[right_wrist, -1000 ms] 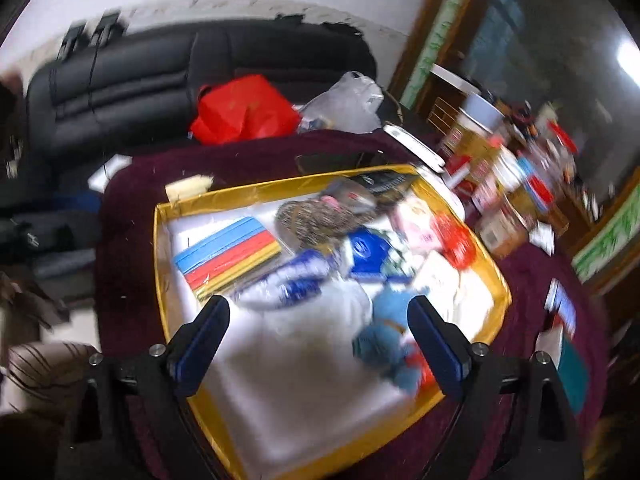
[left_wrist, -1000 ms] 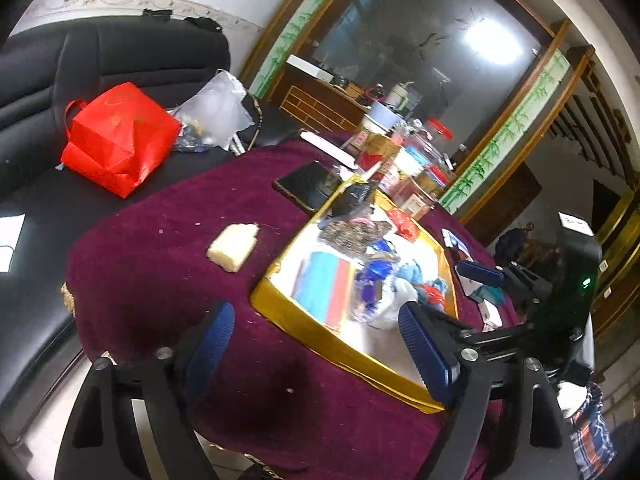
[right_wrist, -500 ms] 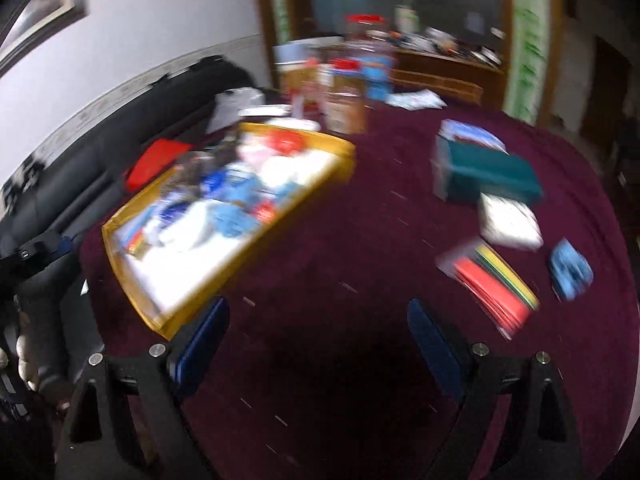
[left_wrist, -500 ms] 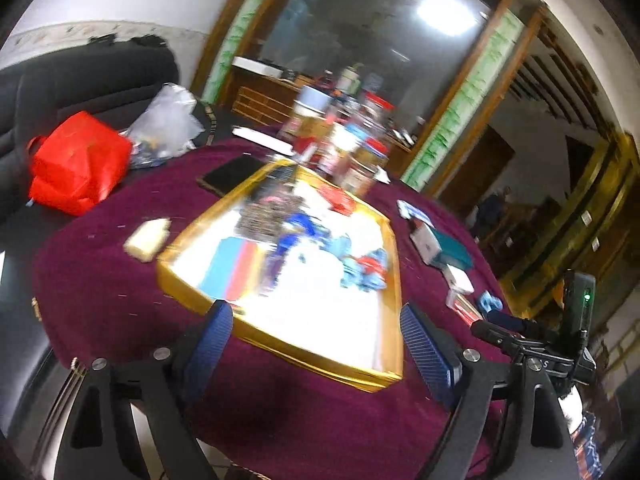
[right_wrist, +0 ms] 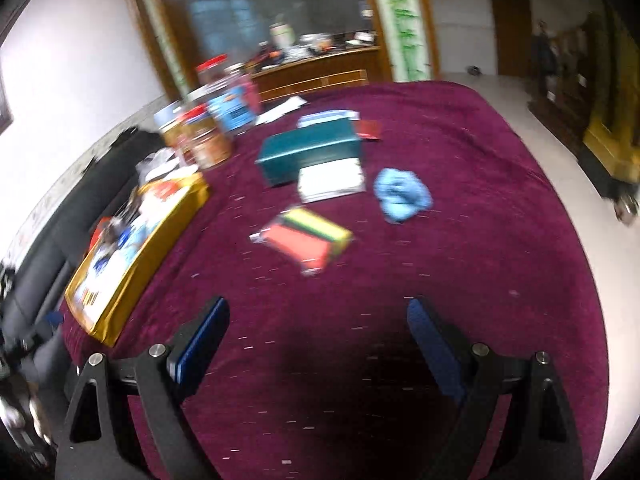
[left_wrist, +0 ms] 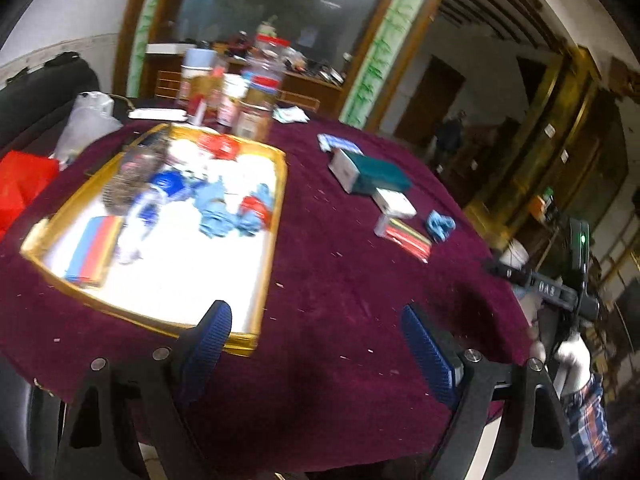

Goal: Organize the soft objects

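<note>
We see a crumpled blue cloth (right_wrist: 402, 195) on the plush maroon surface (right_wrist: 460, 280), well ahead of our wide, empty right tongs (right_wrist: 318, 334).

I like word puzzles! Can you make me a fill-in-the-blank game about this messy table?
1. The table is covered with a dark ___ cloth.
2. The light blue soft bundle lies on the cloth, ___ the gold tray.
3. The white box rests against the ___ box.
4. The right gripper holds ___.

Missing words: red; outside; teal; nothing
</note>
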The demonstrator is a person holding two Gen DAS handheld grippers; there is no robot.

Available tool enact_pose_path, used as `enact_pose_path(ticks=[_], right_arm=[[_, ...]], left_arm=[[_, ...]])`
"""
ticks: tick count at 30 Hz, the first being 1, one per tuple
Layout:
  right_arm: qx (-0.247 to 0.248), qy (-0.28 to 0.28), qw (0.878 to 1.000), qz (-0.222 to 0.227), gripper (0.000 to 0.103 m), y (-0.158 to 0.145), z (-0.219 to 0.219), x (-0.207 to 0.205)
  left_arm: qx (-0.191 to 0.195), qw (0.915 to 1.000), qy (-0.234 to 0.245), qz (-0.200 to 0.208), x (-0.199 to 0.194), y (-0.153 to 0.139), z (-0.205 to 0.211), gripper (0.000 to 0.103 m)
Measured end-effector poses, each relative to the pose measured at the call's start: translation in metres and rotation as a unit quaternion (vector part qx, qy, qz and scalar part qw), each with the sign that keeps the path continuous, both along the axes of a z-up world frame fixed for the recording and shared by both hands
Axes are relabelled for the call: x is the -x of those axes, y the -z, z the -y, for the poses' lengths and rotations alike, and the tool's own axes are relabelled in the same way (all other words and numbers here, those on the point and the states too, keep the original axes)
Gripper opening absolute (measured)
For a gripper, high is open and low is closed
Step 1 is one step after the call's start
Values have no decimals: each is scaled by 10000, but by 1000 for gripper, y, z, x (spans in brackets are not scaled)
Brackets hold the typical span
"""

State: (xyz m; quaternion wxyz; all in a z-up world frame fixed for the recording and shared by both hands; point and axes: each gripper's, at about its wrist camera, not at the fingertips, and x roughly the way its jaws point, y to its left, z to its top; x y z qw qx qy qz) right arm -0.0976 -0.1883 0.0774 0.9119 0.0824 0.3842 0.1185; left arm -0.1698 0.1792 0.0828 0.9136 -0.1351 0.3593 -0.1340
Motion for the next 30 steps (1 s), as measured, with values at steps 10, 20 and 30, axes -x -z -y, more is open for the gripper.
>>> enact_pose_path(ticks=[10, 20, 30], right_arm=[[-380, 286, 9981, -399, 90, 17, 25, -44], [-460, -56, 9941, -979, 90, 46, -35, -152], [-1593, -1286, 9722, -1140, 90, 25, -28, -99]], left_arm=[[-219, 9971, 656, -323, -10, 17, 57, 89], [-360, 9966, 617, -422, -1, 17, 60, 89], [-147, 9960, 640, -613, -18, 32, 58, 89]])
